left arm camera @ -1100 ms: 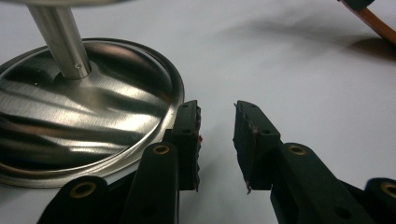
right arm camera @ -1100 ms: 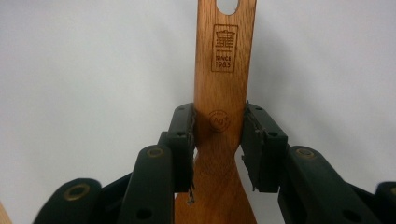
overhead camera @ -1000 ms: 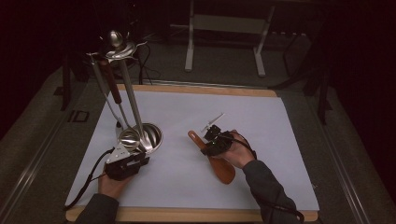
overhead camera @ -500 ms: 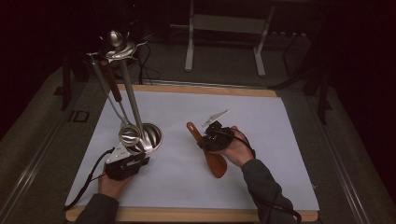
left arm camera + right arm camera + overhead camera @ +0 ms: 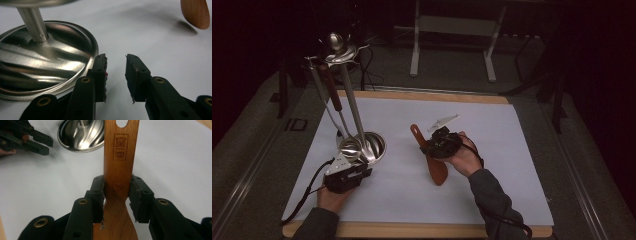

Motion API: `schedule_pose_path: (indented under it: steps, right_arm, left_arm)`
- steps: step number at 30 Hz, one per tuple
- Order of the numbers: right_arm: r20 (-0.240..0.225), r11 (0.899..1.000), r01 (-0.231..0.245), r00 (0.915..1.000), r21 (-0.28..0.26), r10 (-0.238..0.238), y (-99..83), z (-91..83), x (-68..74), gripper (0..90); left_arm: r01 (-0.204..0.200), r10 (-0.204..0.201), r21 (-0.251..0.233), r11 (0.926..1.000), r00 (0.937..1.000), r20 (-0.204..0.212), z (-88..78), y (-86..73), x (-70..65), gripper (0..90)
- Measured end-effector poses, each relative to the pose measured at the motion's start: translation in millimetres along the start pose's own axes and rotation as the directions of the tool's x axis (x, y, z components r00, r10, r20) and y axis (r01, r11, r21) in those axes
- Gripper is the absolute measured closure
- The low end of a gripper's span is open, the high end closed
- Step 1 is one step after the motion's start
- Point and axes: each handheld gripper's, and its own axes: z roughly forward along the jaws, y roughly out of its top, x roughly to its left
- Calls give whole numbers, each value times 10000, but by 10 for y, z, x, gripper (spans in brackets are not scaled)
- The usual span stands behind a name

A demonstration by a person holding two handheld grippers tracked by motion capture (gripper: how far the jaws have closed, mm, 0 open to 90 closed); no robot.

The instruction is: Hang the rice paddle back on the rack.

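A wooden spatula (image 5: 435,162) hangs slightly above the white sheet at mid-table, its holed handle end (image 5: 121,135) pointing away. My right gripper (image 5: 429,149) is shut on its neck, one pad on each edge of the wood (image 5: 117,187). A steel utensil stand with a round base (image 5: 373,146) and a tall pole rises at the left. A ladle (image 5: 349,148) and other long tools hang from its top (image 5: 335,49). My left gripper (image 5: 116,72) rests on the sheet beside the base rim (image 5: 75,75), open with nothing between its jaws.
A white sheet (image 5: 492,130) covers the wooden board (image 5: 422,96), whose edges show at the front and back. A metal frame's legs (image 5: 414,45) stand on the floor behind the table. The spatula's blade tip (image 5: 196,13) hovers to the right of my left gripper.
My right gripper has lifted the spatula slightly and carried it a little away from the person and to the left. The left gripper has stayed by the base.
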Motion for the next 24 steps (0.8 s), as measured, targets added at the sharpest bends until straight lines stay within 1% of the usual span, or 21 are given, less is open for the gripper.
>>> schedule_pose_path:
  steps: [6, 9, 15, 18, 24]
  right_arm:
    - [133, 9998, 121, 9998, -150, -119, 51, -42, -6, 664]
    - [159, 9993, 172, 9997, -323, -167, 83, -81, -9, 664]
    - [31, 9959, 377, 9993, -822, -375, 163, -166, -9, 664]
    - [-88, 9930, 563, 9983, -1042, -575, 204, -197, -3, 664]
    - [-209, 9880, 982, 9946, -1194, -1014, 298, -253, 14, 664]
  left_arm:
    - [10, -10, 3, 10000, 10000, 12, 0, 0, 1, 705]
    - [-5, 5, 4, 10000, 10000, 5, 0, 0, 2, 704]
    - [-13, 13, 11, 10000, 10000, 15, 0, 0, 3, 704]
    - [13, -13, -5, 10000, 10000, 17, 1, 0, 1, 704]
    - [19, -19, -3, 10000, 10000, 15, 1, 0, 1, 704]
